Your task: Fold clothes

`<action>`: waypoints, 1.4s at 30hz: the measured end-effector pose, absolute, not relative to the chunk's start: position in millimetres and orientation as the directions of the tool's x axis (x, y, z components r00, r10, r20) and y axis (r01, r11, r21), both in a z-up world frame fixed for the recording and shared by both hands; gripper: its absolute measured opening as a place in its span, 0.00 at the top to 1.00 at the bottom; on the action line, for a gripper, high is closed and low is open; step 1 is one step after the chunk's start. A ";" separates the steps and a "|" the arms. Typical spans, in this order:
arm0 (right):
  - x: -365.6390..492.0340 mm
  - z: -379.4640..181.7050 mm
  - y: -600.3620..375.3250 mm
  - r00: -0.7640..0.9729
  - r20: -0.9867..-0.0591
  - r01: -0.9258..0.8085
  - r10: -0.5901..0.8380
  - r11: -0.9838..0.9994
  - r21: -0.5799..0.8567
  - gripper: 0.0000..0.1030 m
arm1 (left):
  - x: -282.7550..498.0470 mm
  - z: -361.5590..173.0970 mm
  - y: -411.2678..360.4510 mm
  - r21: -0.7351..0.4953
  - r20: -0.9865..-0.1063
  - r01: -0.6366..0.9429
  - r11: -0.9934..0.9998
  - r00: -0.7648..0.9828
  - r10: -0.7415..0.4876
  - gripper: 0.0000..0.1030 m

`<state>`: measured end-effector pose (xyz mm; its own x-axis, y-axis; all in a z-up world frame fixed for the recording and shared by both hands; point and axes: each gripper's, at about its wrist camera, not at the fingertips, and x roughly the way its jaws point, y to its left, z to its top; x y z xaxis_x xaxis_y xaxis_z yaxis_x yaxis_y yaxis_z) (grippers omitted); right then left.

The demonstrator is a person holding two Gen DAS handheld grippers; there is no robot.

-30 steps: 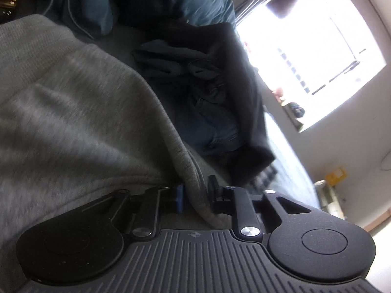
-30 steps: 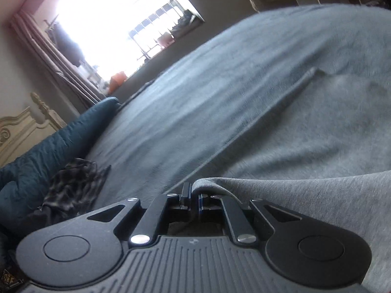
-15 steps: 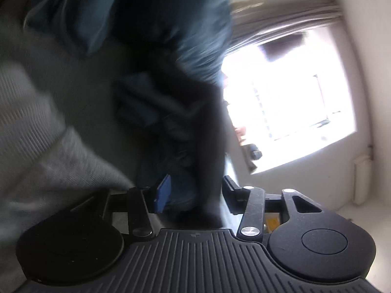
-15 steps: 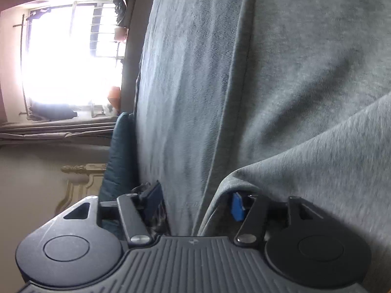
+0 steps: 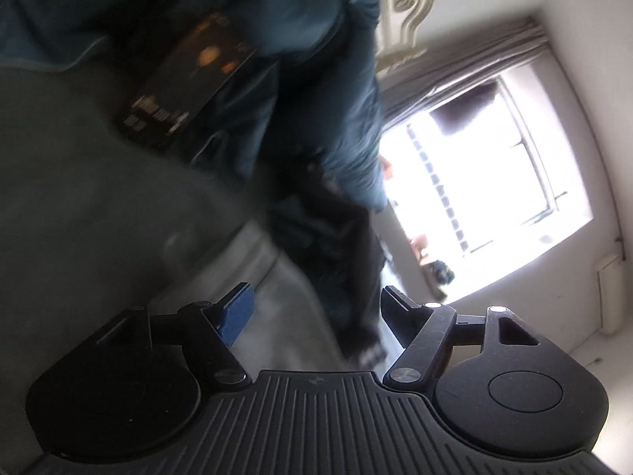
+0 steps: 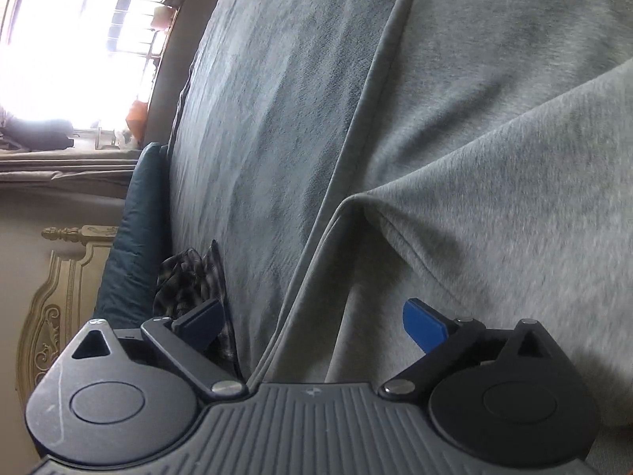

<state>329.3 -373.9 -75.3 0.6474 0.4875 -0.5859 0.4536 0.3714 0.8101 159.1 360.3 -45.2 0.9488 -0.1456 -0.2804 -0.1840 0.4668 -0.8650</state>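
Opening wide, left claw is gripping nothing, hovering over bed beside dark clothes pile, window glaring far right. Right claw is also spreading wide, pads clear of cloth; grey sweatshirt is lying folded on bed, fold edge running between jaws; plaid garment near left.

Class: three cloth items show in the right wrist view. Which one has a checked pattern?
The dark checked cloth, crumpled beside the teal cushion; the grey garment is plain.
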 end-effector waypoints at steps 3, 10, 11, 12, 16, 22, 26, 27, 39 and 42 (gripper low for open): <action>310.9 -60.4 -361.8 0.641 -0.578 0.419 0.505 0.402 0.815 0.03 | 142.2 -65.5 353.6 -0.874 -0.304 -0.194 0.445 0.934 -0.189 0.31; 265.6 -37.2 -289.8 0.560 -0.544 0.260 0.625 0.492 0.831 0.03 | 141.4 -111.1 322.6 -0.873 -0.353 -0.217 0.437 0.899 -0.259 0.31; 257.8 -40.8 -277.5 0.536 -0.546 0.247 0.644 0.498 0.831 0.03 | 142.9 -111.5 318.4 -0.855 -0.359 -0.215 0.471 0.902 -0.240 0.31; 250.1 -46.3 -266.6 0.519 -0.550 0.242 0.655 0.504 0.829 0.03 | 143.8 -111.1 314.5 -0.839 -0.363 -0.213 0.500 0.905 -0.223 0.31; 239.2 -79.4 -236.3 0.491 -0.542 0.240 0.682 0.492 0.837 0.03 | 153.3 -110.2 309.2 -0.814 -0.366 -0.227 0.534 0.915 -0.169 0.31; 261.9 -131.1 -225.1 0.589 -0.461 0.302 0.664 0.348 0.888 0.00 | 170.3 -112.7 302.4 -0.791 -0.350 -0.233 0.566 0.931 -0.105 0.31; 278.8 -126.2 -218.0 0.662 -0.410 0.239 0.628 0.341 0.909 0.00 | 181.3 -120.0 298.9 -0.807 -0.303 -0.222 0.547 0.951 -0.061 0.31; 283.0 -127.3 -216.7 0.674 -0.406 0.238 0.618 0.338 0.911 0.00 | 183.4 -121.7 298.2 -0.812 -0.291 -0.218 0.541 0.955 -0.051 0.31; 293.6 -117.1 -192.4 0.785 -0.486 0.275 0.384 0.487 0.829 0.47 | 185.3 -135.2 304.3 -0.877 -0.259 -0.239 0.417 0.966 0.010 0.81; 290.4 -129.5 -204.2 0.786 -0.493 0.332 0.373 0.419 0.845 0.82 | 183.0 -134.5 305.2 -0.886 -0.248 -0.230 0.402 0.969 0.008 0.86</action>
